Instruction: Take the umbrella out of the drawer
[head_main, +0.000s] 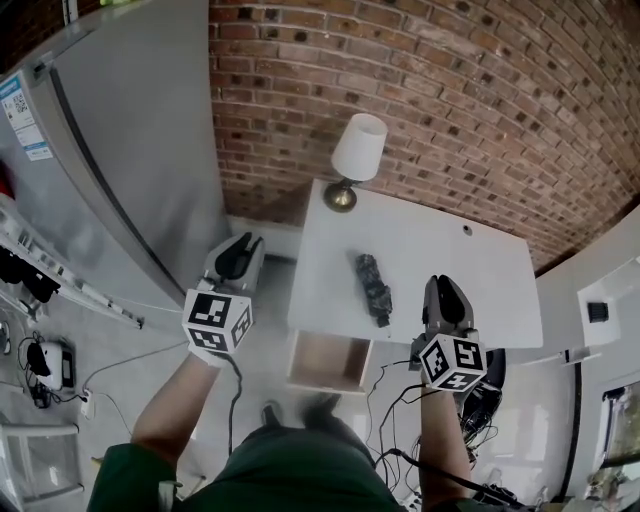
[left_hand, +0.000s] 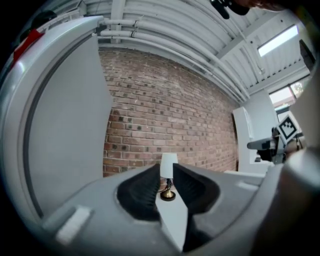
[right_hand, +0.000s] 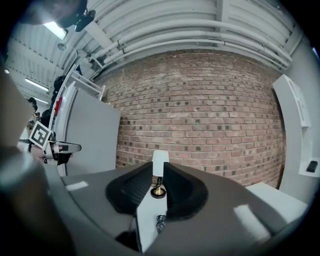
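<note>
The folded dark umbrella (head_main: 372, 288) lies on top of the white table (head_main: 440, 270), near its middle. In the right gripper view the umbrella (right_hand: 159, 222) shows low between the jaws, farther off. Under the table's front edge the wooden drawer (head_main: 328, 362) stands pulled out and looks empty. My left gripper (head_main: 238, 255) hangs off the table's left side over the floor, jaws a narrow gap apart with nothing between them (left_hand: 166, 170). My right gripper (head_main: 446, 298) hovers at the table's front right, apart from the umbrella, jaws nearly together and empty (right_hand: 158, 167).
A small lamp (head_main: 355, 160) with a white shade stands at the table's back left corner. A brick wall (head_main: 450, 100) runs behind. A tall grey cabinet (head_main: 130, 150) stands to the left. Cables (head_main: 400, 400) lie on the floor, and white furniture (head_main: 600, 300) sits at right.
</note>
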